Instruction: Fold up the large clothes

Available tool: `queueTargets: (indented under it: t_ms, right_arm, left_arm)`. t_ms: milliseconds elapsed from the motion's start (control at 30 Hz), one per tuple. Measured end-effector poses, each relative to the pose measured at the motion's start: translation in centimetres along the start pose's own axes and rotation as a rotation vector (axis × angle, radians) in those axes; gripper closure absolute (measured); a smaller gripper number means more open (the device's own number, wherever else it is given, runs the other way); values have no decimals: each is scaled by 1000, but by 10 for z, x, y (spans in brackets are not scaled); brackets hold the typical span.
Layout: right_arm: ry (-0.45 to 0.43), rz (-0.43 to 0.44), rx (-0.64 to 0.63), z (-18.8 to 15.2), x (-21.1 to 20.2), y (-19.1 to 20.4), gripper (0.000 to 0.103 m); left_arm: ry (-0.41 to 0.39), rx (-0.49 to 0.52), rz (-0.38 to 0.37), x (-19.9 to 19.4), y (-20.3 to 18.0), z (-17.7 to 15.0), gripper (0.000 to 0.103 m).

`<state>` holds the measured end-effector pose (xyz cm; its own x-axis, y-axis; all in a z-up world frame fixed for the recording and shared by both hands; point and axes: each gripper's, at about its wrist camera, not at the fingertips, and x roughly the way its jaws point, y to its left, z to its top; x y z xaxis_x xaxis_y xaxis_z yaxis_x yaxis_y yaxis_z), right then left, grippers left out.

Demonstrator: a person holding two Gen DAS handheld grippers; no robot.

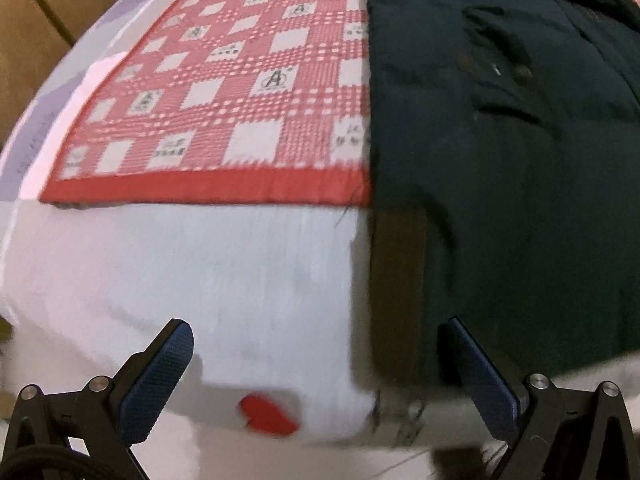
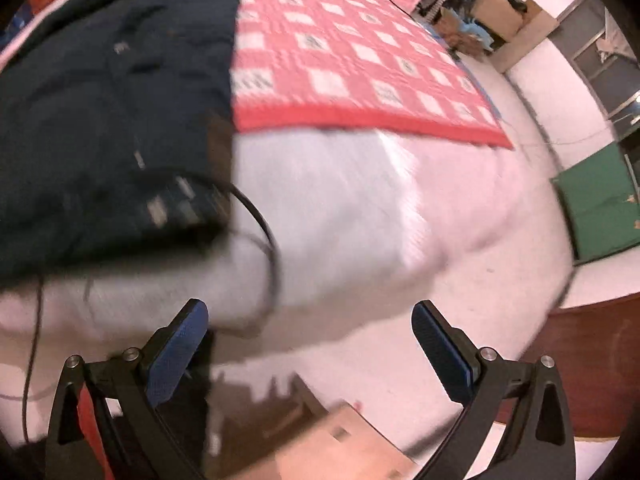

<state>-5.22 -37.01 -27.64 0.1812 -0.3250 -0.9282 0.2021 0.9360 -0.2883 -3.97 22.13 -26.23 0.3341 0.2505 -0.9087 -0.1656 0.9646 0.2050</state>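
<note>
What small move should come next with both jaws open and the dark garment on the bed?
Probably bring the left gripper forward and rightward onto the near hem of the dark garment. Both grippers are open and empty, and the right gripper faces white bedding.

Dark matt cloth on the coat (image 1: 500, 184); woven red-check cloth on the mat (image 1: 240, 92); white ribbed fabric over the bed (image 1: 200, 264) edge; blue knurled pads (image 1: 160, 380) on matt black plastic, metal rivets.

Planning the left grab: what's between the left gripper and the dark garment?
Nothing: in the left wrist view the open left gripper has its right finger already at the dark garment.
</note>
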Motion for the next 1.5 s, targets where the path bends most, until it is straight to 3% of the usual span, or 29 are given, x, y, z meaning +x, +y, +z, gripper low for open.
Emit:
queueTargets:
  t_ms: [67,167,233,333,567,700,933,1233,1500]
  right_arm:
    - [19,-34,15,-17,-7,-19,0]
    - [25,-80,64,-42,-23,-51,0]
    - [3,-123,99,-52,-36,-71,0]
    - [-37,-122,118,-47,-46,-82,0]
    - [-134,28,82,-13,-42,-21,0]
    - [-142,99,45,-1,-30,14,0]
    - [-132,96,33,1,-20,31,0]
    - [-125,93,29,6,-11,35,0]
    - [-159,52,62,20,-1,27,0]
  left_arm:
    - [-4,26,20,-9,1,-10,0]
    - [-9,37,121,-27,18,-26,0]
    - [-9,28,129,-36,27,-33,0]
    - [-27,30,94,-41,24,-32,0]
    - [-78,14,-48,-22,-31,-12,0]
    - [-72,-8,-49,-7,-41,-15,0]
    - [-37,-13,33,9,-22,-31,0]
    - [-178,-33,15,-2,-18,8,0]
    - [-188,-88,30,7,-13,24,0]
